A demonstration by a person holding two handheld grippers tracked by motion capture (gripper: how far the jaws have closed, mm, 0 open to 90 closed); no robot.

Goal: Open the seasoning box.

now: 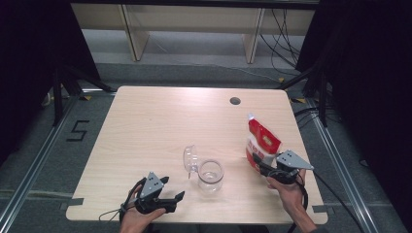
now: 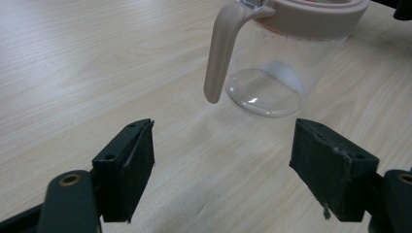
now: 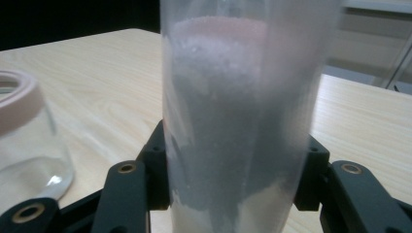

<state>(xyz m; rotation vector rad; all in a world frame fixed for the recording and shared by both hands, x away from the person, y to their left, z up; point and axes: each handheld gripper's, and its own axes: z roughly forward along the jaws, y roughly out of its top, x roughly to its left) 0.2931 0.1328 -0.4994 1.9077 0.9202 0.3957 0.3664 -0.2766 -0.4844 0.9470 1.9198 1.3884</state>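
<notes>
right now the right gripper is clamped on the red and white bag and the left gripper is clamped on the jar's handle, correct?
Not quite. The left gripper holds nothing: in the left gripper view its jaws stand open short of the jar, clear of the handle. The right gripper is indeed clamped on the red and white bag.

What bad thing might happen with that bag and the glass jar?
1. The right tool grips the red and white bag low down, so its tall top may flop and spill grains onto the table.
2. The glass jar stands free; the left tool is open and apart from it, so a bump from the bag might tip it.
</notes>
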